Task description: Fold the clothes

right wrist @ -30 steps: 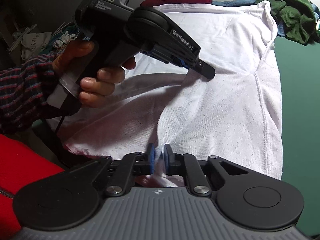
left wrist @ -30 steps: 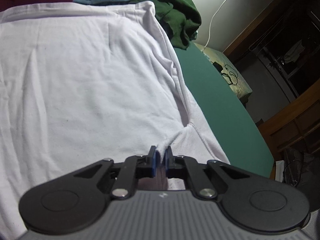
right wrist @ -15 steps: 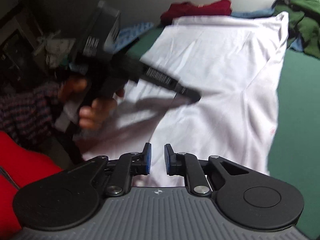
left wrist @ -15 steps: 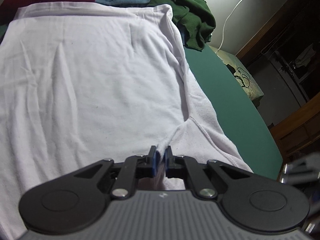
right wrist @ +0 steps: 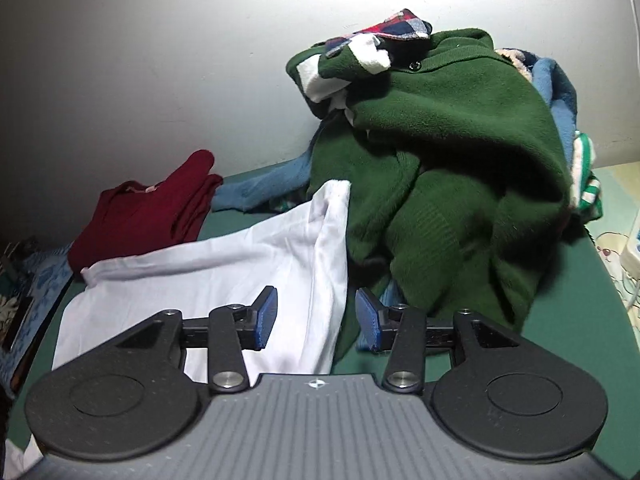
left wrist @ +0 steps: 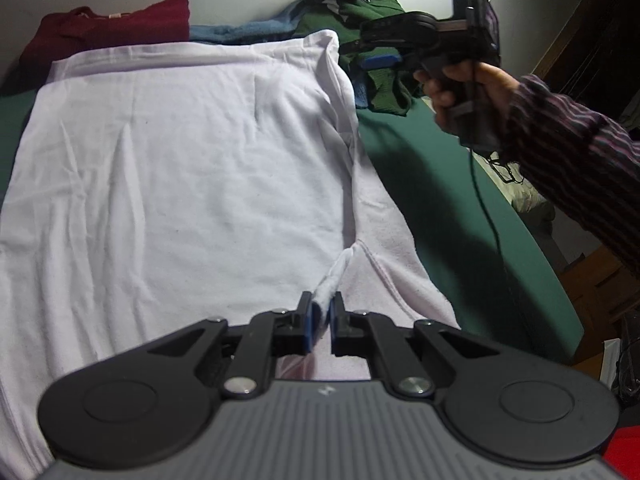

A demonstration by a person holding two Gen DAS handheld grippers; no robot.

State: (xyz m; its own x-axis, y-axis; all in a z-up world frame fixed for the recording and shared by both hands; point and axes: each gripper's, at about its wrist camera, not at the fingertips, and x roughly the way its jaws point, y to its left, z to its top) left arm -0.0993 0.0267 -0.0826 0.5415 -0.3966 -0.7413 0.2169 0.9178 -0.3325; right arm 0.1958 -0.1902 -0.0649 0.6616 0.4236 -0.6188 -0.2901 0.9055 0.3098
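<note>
Currently left gripper (left wrist: 321, 320) jaws clamped on a pinched fold of the white shirt (left wrist: 180, 184) spread flat on the green desk (left wrist: 460, 208); right gripper (right wrist: 316, 316) jaws apart over the shirt's far corner, beside the green sweater (right wrist: 448, 184).

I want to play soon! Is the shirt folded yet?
Not yet. The white shirt lies spread flat on the green table. The left gripper pinches its edge; the right gripper is open near the far corner. The green sweater pile waits too.
</note>
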